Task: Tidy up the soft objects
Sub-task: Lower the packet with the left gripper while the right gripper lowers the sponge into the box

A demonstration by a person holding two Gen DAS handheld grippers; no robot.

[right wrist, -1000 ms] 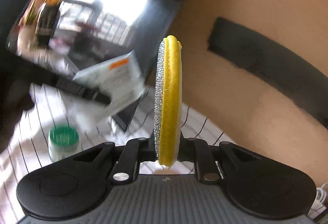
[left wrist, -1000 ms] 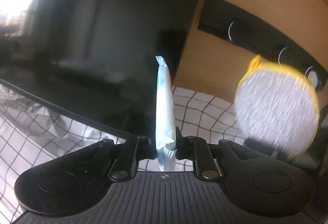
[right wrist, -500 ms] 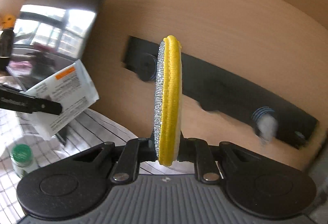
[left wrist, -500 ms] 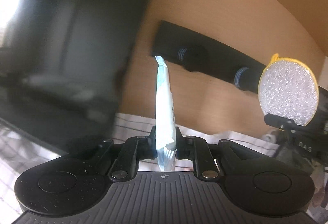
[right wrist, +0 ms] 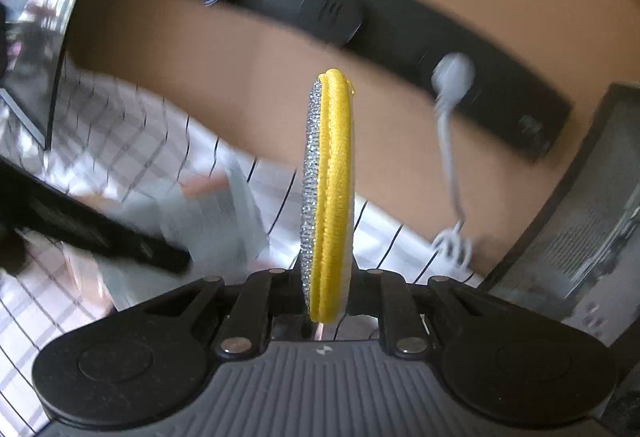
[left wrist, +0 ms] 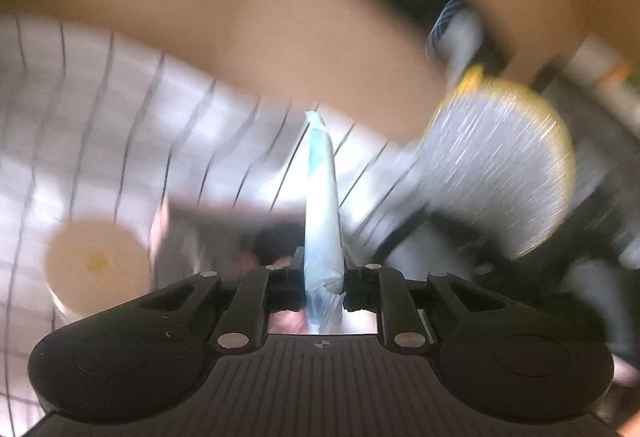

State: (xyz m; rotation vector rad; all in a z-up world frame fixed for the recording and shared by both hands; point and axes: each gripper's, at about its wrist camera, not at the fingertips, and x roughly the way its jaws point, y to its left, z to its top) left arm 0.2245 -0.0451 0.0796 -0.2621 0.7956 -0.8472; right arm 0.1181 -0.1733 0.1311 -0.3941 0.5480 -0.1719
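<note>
My left tool clamps packet edge-up; right tool clamps sponge, both above checked table. View blurred: I should slow, lower flat, then release gently.

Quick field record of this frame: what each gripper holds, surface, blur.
left gripper: shut on a thin white packet, held edge-on, upright
right gripper: shut on a round scrub pad, yellow rim, silver face, edge-on
cross view: scrub pad also seen face-on in the left wrist view
surface: white checked cloth
backdrop: tan wall with black bar
other: pale round lid, identity unclear
blur: heavy in left view, moderate in right
</note>
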